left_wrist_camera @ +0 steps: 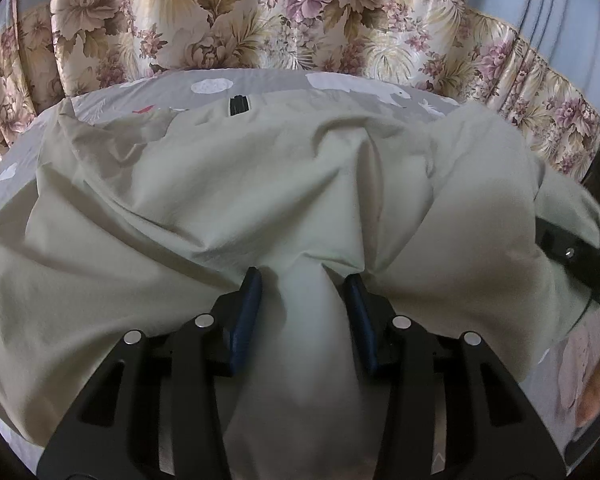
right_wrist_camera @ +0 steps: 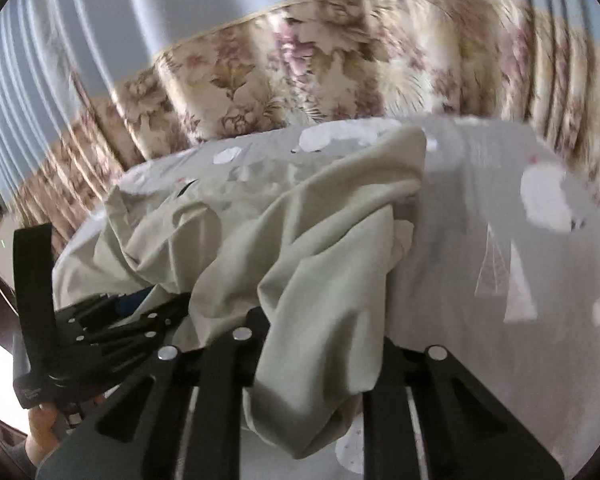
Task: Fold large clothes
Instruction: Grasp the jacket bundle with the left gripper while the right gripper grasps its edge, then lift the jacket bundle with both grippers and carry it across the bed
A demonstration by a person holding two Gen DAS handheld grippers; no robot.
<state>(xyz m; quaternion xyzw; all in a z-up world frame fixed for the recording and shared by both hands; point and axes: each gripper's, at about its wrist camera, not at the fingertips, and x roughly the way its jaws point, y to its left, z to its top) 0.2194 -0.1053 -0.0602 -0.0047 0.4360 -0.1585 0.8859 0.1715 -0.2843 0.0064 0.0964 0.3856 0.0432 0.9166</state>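
Note:
A large pale green garment (left_wrist_camera: pixel 220 200) lies crumpled over a grey patterned bed sheet (left_wrist_camera: pixel 340 88). My left gripper (left_wrist_camera: pixel 304 280) is shut on a bunched fold of it, its blue pads (left_wrist_camera: pixel 246 320) pressing from both sides. In the right wrist view the same garment (right_wrist_camera: pixel 300 240) rises in a ridge toward the camera and drapes over my right gripper (right_wrist_camera: pixel 324 328), which is shut on a thick fold; its fingertips are hidden under the cloth. The left gripper (right_wrist_camera: pixel 112 320) shows at lower left, the right gripper (left_wrist_camera: pixel 580 264) at the right edge of the left view.
The bed sheet (right_wrist_camera: pixel 500 240) lies bare to the right of the garment. A floral curtain (left_wrist_camera: pixel 260 20) hangs close behind the bed's far edge, with a pale blue pleated curtain (right_wrist_camera: pixel 180 8) above it. A person's hand (right_wrist_camera: pixel 40 432) holds the left gripper.

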